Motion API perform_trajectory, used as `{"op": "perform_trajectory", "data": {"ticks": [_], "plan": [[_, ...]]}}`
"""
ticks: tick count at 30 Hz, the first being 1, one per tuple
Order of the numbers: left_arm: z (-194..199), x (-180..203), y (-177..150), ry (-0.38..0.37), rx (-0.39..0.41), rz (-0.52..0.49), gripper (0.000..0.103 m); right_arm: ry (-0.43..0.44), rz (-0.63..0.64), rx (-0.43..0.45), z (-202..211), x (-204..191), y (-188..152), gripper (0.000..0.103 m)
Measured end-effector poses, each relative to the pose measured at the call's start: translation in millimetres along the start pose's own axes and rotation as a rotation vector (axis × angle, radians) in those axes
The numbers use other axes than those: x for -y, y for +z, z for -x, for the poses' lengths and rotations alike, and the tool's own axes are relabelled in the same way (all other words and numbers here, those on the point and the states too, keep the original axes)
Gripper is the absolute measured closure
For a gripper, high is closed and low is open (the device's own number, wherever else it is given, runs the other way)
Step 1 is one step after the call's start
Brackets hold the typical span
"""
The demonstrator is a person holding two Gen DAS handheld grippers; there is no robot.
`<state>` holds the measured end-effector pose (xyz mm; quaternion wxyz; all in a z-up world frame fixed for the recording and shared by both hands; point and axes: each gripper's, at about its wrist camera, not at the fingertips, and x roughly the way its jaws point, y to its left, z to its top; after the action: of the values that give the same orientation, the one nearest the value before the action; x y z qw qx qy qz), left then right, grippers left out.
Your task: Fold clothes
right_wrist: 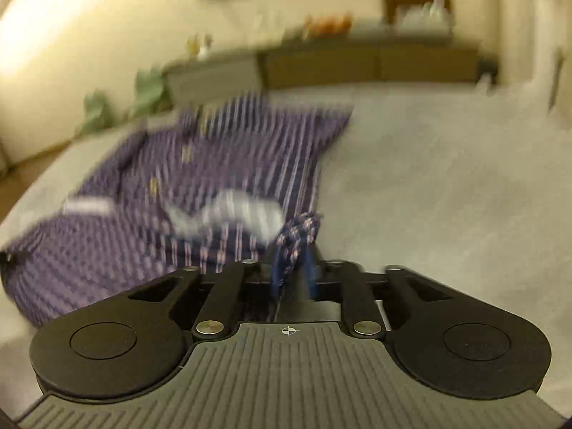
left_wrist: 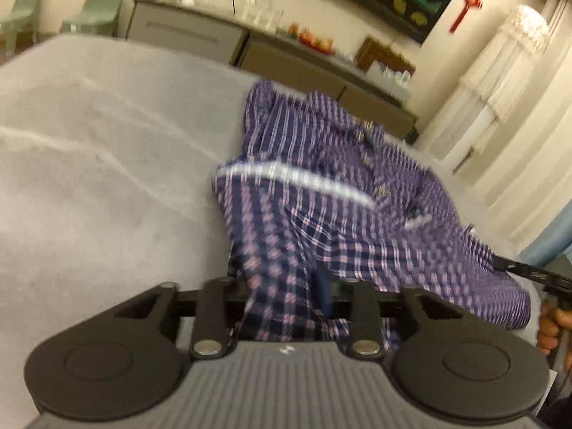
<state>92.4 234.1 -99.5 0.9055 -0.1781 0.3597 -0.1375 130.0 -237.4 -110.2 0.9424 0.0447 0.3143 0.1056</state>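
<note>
So far I judge the folding barely under way: one purple plaid shirt lies rumpled on the grey bed, collar and button placket at the end far from my left hand-held gripper, with no crisp fold line that I can make out through the blur. The near hem of the shirt runs down between the fingers of the left hand-held gripper; cloth sits between the jaws, but I cannot tell whether the pads are pinching it or standing loose around it. My right hand-held gripper has a bunched corner of the same shirt rising just ahead of its fingertips, and it looks clenched on that wad, with the rest of the shirt spreading ahead and to its left. In the left wrist view I see the right tool's black tip and the hand that carries it at the right edge, beyond the shirt. What is left, as I read it: smoothing, both side folds and the final fold. By count: one shirt, two hand-held grippers, one bed, two green chairs far ahead by the wall.
</note>
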Motion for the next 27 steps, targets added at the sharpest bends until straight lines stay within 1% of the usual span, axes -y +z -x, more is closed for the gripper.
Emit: {"op": "perform_trajectory", "data": {"ticks": [2, 3, 4, 5, 6, 7, 8, 9, 10, 11, 12, 13, 14, 15, 16, 17, 18, 19, 21, 23, 25, 27], "plan": [[11, 4, 0, -0.032, 0.035, 0.003, 0.046, 0.046, 0.037, 0.127, 40, -12, 1, 0.076], [14, 5, -1, -0.043, 0.035, 0.003, 0.046, 0.097, 0.055, 0.154, 54, -18, -3, 0.076], [16, 6, -1, -0.054, 0.031, 0.000, 0.046, 0.161, 0.073, 0.146, 62, -26, -9, 0.076], [14, 8, -3, -0.048, 0.013, -0.015, 0.046, 0.219, 0.097, 0.116, 63, -36, -16, 0.076], [10, 11, -6, -0.023, -0.015, -0.040, 0.047, 0.263, 0.147, 0.064, 59, -49, -26, 0.078], [4, 12, -9, 0.004, -0.046, -0.060, 0.049, 0.270, 0.196, 0.024, 52, -57, -34, 0.078], [-2, 12, -13, 0.035, -0.081, -0.074, 0.054, 0.236, 0.225, -0.034, 38, -59, -42, 0.078], [-5, 13, -16, 0.057, -0.093, -0.093, 0.056, 0.199, 0.253, -0.094, 25, -61, -49, 0.079], [-5, 15, -16, 0.069, -0.088, -0.115, 0.056, 0.178, 0.247, -0.155, 10, -57, -56, 0.078], [-4, 17, -14, 0.073, -0.099, -0.129, 0.056, 0.199, 0.255, -0.136, 9, -54, -54, 0.077], [-3, 20, -12, 0.068, -0.107, -0.135, 0.058, 0.212, 0.257, -0.158, 10, -53, -47, 0.077], [0, 22, -9, 0.059, -0.103, -0.141, 0.058, 0.224, 0.258, -0.183, 11, -52, -40, 0.073], [7, 23, -5, 0.055, -0.088, -0.154, 0.056, 0.256, 0.228, -0.178, 17, -47, -30, 0.070], [14, 25, 1, 0.063, -0.067, -0.177, 0.053, 0.267, 0.206, -0.132, 25, -43, -20, 0.060], [21, 28, 8, 0.075, -0.043, -0.206, 0.052, 0.277, 0.185, -0.084, 32, -39, -10, 0.052], [26, 32, 15, 0.081, -0.018, -0.239, 0.046, 0.264, 0.203, -0.059, 31, -36, 0, 0.041], [27, 38, 23, 0.083, -0.005, -0.282, 0.040, 0.251, 0.223, -0.036, 29, -33, 10, 0.035], [24, 45, 31, 0.086, -0.006, -0.327, 0.038, 0.237, 0.244, -0.012, 27, -30, 19, 0.034], [7, 51, 44, 0.100, -0.020, -0.378, 0.037, 0.187, 0.235, -0.063, 6, -15, 32, 0.034], [-12, 55, 55, 0.109, -0.029, -0.409, 0.037, 0.177, 0.214, -0.136, -8, -3, 34, 0.035], [-32, 61, 60, 0.078, -0.022, -0.419, 0.037, 0.211, 0.254, -0.165, -15, -6, 32, 0.036], [-49, 74, 59, 0.048, -0.026, -0.482, 0.037, 0.248, 0.291, -0.177, -22, -12, 27, 0.040]]}}
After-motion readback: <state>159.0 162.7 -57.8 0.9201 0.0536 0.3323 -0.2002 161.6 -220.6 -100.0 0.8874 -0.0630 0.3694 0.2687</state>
